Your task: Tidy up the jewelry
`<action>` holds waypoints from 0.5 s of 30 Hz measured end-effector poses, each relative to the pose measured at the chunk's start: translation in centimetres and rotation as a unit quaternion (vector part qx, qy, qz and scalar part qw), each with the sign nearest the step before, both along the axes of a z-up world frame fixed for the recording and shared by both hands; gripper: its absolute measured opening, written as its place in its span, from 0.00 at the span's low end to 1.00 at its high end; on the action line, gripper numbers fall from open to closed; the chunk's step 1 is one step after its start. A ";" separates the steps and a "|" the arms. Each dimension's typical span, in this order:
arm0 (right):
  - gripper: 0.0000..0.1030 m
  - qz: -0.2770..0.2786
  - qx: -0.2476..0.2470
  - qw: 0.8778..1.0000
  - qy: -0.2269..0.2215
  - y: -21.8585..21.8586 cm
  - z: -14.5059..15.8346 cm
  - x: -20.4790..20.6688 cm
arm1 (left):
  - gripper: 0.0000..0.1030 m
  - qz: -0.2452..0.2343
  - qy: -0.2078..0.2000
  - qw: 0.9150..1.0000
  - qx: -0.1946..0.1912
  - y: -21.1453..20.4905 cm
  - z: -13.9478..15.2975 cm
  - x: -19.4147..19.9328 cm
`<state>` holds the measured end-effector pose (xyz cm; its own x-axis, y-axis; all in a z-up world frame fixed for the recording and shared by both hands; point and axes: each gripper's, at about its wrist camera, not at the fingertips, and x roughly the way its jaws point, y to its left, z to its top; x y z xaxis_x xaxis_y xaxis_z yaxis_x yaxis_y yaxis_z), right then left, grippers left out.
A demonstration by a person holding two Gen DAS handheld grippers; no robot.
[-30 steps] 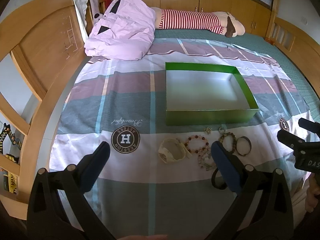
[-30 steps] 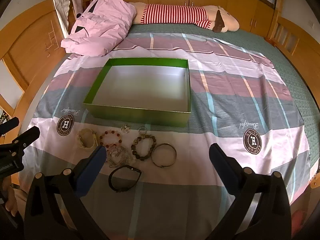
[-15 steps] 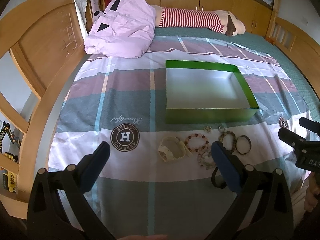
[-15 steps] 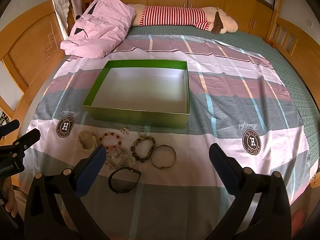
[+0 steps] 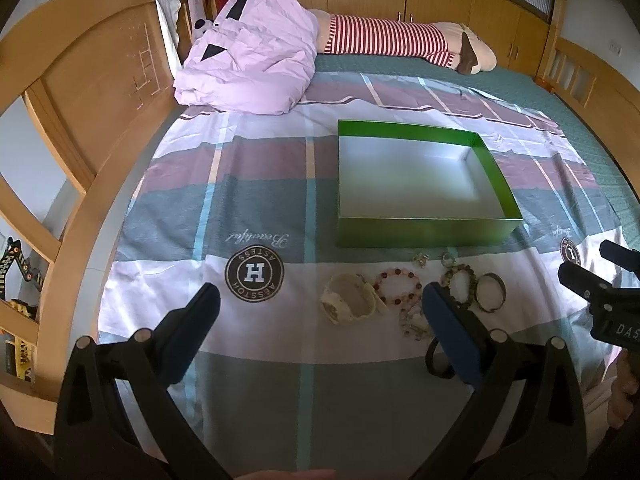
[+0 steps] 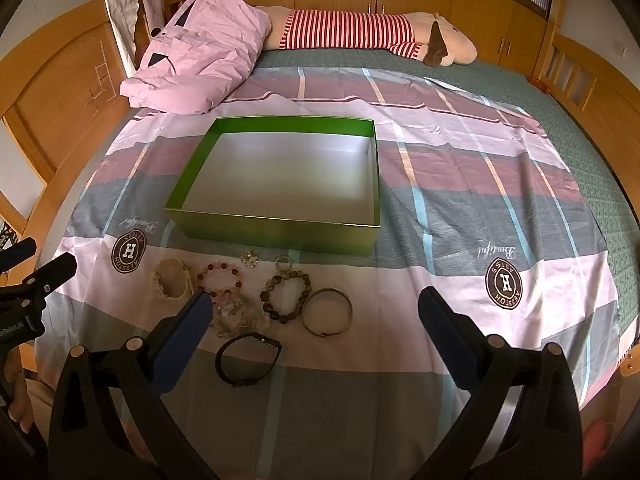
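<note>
An empty green box (image 5: 420, 232) (image 6: 280, 232) sits on the striped bedsheet. In front of it lies a cluster of jewelry: a cream bracelet (image 5: 350, 298) (image 6: 172, 280), a pink bead bracelet (image 5: 398, 282) (image 6: 220, 276), a brown bead bracelet (image 6: 286, 294), a metal bangle (image 6: 327, 312) (image 5: 490, 298), a clear bead bracelet (image 6: 236, 316), a black band (image 6: 248, 360) and two small trinkets (image 6: 250, 258). My left gripper (image 5: 320, 320) is open, above the sheet near the cream bracelet. My right gripper (image 6: 312, 320) is open, above the bangle.
A pink quilt (image 5: 248, 68) and a striped plush toy (image 5: 400, 40) lie at the far end of the bed. A wooden bed frame (image 5: 80, 92) runs along the left, and another wooden frame (image 6: 592, 80) along the right. The bed's near edge is just below the grippers.
Both views have shifted slightly; the box and jewelry sit a little lower and nearer. Both grippers stay open and empty.
</note>
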<state>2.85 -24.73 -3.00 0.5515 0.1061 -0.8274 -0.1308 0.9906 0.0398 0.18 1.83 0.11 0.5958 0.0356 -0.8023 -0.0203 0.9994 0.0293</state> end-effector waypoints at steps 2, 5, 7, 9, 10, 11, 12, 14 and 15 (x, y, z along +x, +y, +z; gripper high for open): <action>0.99 0.001 0.000 1.000 0.000 0.1 0.0 0.0 | 0.98 -0.002 0.001 1.000 -0.003 0.0 0.0 0.0; 0.99 0.002 0.003 1.000 0.001 0.1 0.0 0.1 | 0.98 -0.001 0.001 1.000 -0.002 0.1 0.1 0.0; 0.99 0.004 0.004 1.000 0.001 0.1 0.0 0.0 | 0.98 -0.002 -0.002 1.000 0.003 0.0 0.1 0.0; 0.99 0.004 0.004 1.000 0.000 0.1 -0.1 0.0 | 0.98 -0.003 -0.004 1.000 0.006 -0.1 0.1 0.0; 0.99 0.004 0.004 1.000 0.002 0.2 0.0 0.1 | 0.98 -0.004 -0.004 1.000 0.005 -0.1 0.2 0.0; 0.99 0.005 0.004 1.000 0.003 0.2 -0.1 0.1 | 0.98 -0.005 -0.004 1.000 0.002 -0.1 0.2 0.0; 0.99 0.007 0.004 1.000 0.005 0.3 -0.1 0.1 | 0.98 -0.010 -0.004 1.000 -0.007 0.0 0.2 0.0; 0.99 0.018 0.002 1.000 0.017 0.5 -0.5 0.3 | 0.98 -0.018 0.000 1.000 -0.019 0.1 -0.1 0.2; 0.99 0.037 0.009 0.999 0.036 0.8 -1.0 0.5 | 0.98 -0.020 0.013 1.000 -0.016 0.2 -0.7 0.6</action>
